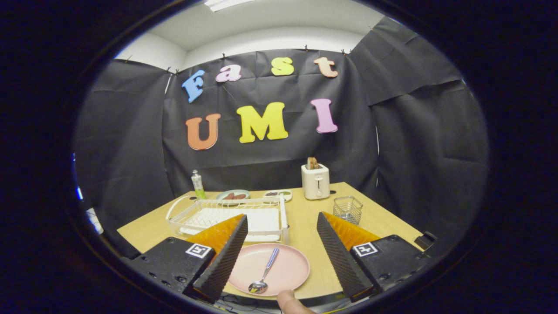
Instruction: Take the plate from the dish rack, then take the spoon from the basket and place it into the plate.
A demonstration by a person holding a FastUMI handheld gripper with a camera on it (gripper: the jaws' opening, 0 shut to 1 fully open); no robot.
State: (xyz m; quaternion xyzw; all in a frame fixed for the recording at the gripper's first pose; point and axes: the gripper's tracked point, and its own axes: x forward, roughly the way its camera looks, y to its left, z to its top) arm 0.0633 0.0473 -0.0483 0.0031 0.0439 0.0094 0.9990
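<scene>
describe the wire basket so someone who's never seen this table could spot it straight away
Start at the white toaster standing at the back of the wooden table. Just in front of it, toward the open gripper, stands the small wire basket. Unlike the wide white dish rack, it is a see-through mesh cup.

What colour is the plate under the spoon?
Pink plate, in gripper view, between the open fingers.

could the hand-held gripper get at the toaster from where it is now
Probably yes. The hand-held gripper is open and holds nothing, and the toaster stands upright beyond the fingers at the far side of the table. Bare tabletop runs between the dish rack and the wire basket, past the plate.
</scene>
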